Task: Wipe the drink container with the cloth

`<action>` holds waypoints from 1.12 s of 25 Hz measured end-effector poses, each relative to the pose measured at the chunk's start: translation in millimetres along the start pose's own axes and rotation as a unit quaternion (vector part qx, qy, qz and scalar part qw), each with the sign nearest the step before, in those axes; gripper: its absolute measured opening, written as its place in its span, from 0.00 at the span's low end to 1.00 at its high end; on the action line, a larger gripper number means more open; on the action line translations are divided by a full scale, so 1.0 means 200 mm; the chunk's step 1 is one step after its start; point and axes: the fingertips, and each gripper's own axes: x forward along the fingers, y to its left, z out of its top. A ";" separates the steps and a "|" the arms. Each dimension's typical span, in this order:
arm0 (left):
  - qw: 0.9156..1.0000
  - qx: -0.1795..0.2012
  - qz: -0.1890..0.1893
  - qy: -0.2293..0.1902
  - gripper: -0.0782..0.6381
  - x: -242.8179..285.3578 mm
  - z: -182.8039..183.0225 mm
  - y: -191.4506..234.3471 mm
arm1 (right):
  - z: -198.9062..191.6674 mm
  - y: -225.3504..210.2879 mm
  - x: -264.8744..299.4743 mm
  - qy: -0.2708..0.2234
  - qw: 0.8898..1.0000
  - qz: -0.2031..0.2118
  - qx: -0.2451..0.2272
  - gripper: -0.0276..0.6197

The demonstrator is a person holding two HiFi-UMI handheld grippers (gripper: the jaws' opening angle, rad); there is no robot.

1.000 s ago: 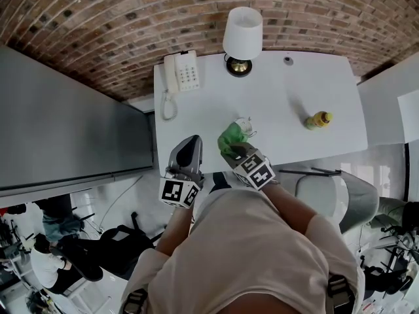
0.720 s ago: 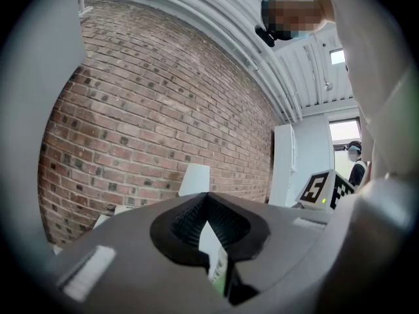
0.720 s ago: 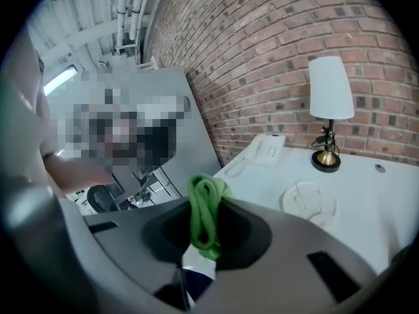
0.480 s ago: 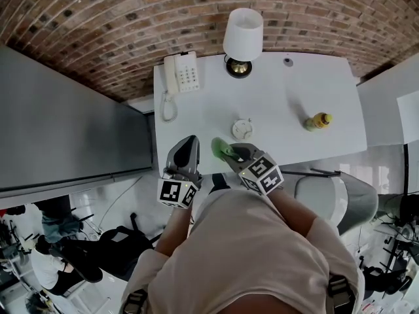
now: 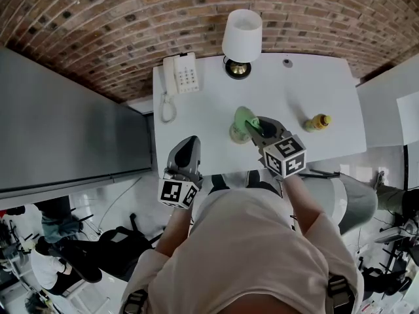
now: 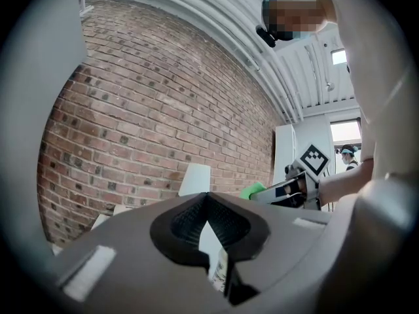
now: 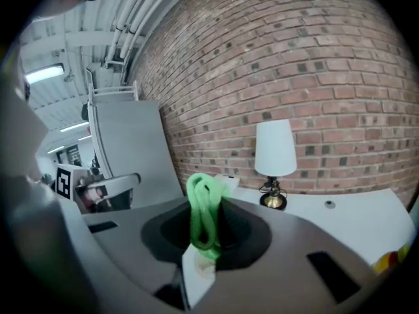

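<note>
My right gripper (image 5: 256, 127) is clamped on the green cloth (image 5: 245, 118), which lies over the drink container (image 5: 235, 135) just in front of the lamp (image 5: 241, 36). My left gripper (image 5: 188, 146), jaws together and empty, hangs farther out from the lamp, to its left.
</note>
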 end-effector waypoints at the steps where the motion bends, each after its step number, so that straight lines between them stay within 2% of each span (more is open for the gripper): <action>1: 1.000 -0.001 0.001 0.001 0.12 0.00 0.00 0.00 | 0.01 -0.04 0.00 -0.001 1.000 -0.010 -0.002 0.14; 5: 1.000 0.002 -0.002 0.001 0.12 0.00 -0.02 0.00 | 0.03 -0.17 -0.01 0.005 0.999 -0.041 -0.018 0.14; 8: 1.000 0.001 -0.001 0.002 0.12 0.01 -0.02 0.00 | -0.01 -0.23 0.01 0.037 0.997 -0.060 -0.029 0.14; 15: 1.000 -0.004 0.001 0.011 0.12 0.02 -0.04 -0.04 | -0.36 -0.21 0.22 0.143 0.988 -0.044 -0.033 0.14; 18: 1.000 -0.007 0.004 0.012 0.12 0.01 -0.05 -0.05 | -0.41 -0.20 0.26 0.148 0.988 -0.044 -0.023 0.14; 28: 1.000 -0.009 0.003 0.011 0.12 -0.02 -0.06 -0.03 | -0.39 -0.20 0.32 0.154 0.987 -0.038 -0.021 0.14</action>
